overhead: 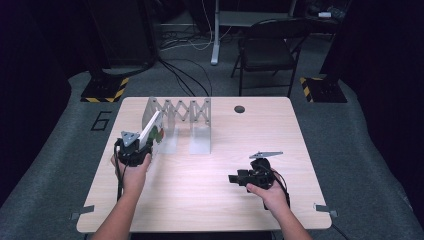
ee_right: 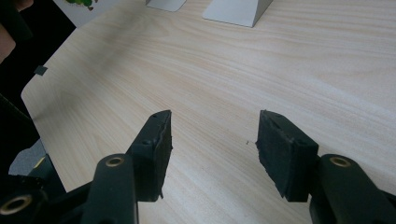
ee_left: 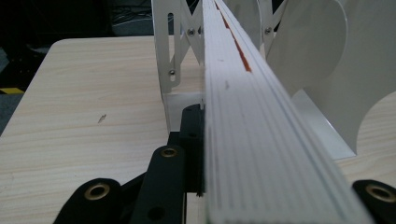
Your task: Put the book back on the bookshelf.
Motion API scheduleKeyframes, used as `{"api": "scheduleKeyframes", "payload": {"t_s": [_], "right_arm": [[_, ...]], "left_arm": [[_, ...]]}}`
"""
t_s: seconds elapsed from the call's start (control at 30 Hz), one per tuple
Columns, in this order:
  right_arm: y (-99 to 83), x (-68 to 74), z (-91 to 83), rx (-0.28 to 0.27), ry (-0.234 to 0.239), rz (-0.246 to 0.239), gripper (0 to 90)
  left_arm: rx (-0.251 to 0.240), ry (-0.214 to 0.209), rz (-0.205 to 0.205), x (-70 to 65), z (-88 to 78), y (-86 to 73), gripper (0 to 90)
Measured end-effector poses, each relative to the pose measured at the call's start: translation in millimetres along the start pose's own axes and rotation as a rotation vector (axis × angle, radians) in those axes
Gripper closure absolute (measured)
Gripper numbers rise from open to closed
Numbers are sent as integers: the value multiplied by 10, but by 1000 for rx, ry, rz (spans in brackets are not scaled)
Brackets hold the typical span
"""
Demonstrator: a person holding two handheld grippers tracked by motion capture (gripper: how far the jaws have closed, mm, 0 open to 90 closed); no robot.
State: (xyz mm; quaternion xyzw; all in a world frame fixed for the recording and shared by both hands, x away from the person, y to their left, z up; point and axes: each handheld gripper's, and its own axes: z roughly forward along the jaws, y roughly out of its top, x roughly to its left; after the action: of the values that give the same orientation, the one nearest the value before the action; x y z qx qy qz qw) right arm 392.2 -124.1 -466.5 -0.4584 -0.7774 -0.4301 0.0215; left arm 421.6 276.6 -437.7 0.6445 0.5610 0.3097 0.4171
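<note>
A white book (overhead: 150, 128) with a green and orange picture on its cover stands on edge, tilted, at the left end of a white folding metal rack (overhead: 192, 117). My left gripper (overhead: 134, 145) is shut on the book's near edge. In the left gripper view the book's (ee_left: 252, 140) page edge runs away from me between the jaws of the left gripper (ee_left: 261, 154), toward the rack's (ee_left: 163, 56) dividers. My right gripper (overhead: 235, 178) rests low over the table's right front, pointing left. Its jaws (ee_right: 215, 140) are open with only bare wood between them.
The light wood table (overhead: 210, 200) has a round cable hole (overhead: 239, 109) at the back. The rack's feet (ee_right: 236, 11) lie ahead of the right gripper. A folding chair (overhead: 267, 50) and floor cables stand beyond the table.
</note>
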Motion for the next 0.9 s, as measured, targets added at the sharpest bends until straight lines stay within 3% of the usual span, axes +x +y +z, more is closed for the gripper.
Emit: {"api": "scheduleKeyframes", "payload": {"t_s": [0.9], "right_arm": [[-11, -29, -35, -6, -2, 8, 449]], "left_arm": [[41, 63, -2, -77, 404, -17, 755]]}}
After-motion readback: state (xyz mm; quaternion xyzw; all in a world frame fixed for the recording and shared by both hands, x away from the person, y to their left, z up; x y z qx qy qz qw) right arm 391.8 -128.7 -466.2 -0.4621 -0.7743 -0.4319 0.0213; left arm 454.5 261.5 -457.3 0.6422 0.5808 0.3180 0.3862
